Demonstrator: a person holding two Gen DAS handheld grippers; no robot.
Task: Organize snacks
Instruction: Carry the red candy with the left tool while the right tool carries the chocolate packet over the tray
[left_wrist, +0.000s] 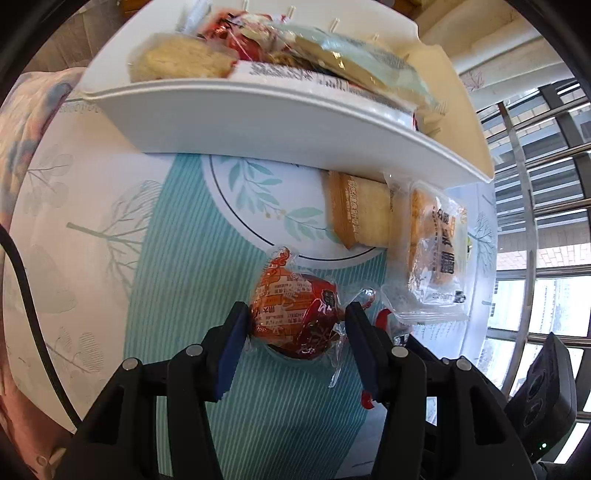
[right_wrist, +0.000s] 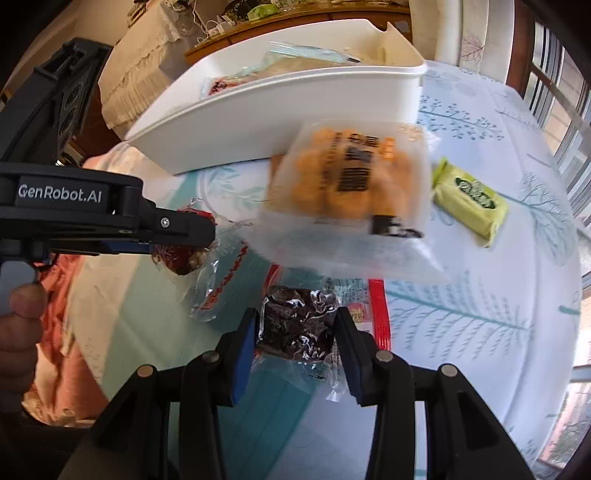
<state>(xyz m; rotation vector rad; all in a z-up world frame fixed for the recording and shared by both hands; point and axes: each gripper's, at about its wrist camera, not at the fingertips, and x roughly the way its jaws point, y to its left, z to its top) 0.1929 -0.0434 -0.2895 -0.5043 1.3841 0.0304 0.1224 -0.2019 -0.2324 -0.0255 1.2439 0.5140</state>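
My left gripper (left_wrist: 297, 314) is shut on a red-orange wrapped snack (left_wrist: 291, 314), which hangs just above the tablecloth. In the right wrist view the same gripper (right_wrist: 201, 240) comes in from the left, held by a hand (right_wrist: 18, 325), with the red snack (right_wrist: 181, 258) under its tip. My right gripper (right_wrist: 297, 317) is shut on a dark snack in a clear, red-edged wrapper (right_wrist: 299, 326). A white bin (left_wrist: 258, 122) (right_wrist: 280, 110) holding several snack packs stands just beyond both grippers.
Against the bin's front lie a beige cracker pack (left_wrist: 360, 210) and a clear pack of orange biscuits (left_wrist: 437, 251) (right_wrist: 354, 184), which is blurred in the right wrist view. A green pack (right_wrist: 469, 201) lies to the right. A teal-patterned tablecloth (left_wrist: 177, 258) covers the table, with windows behind.
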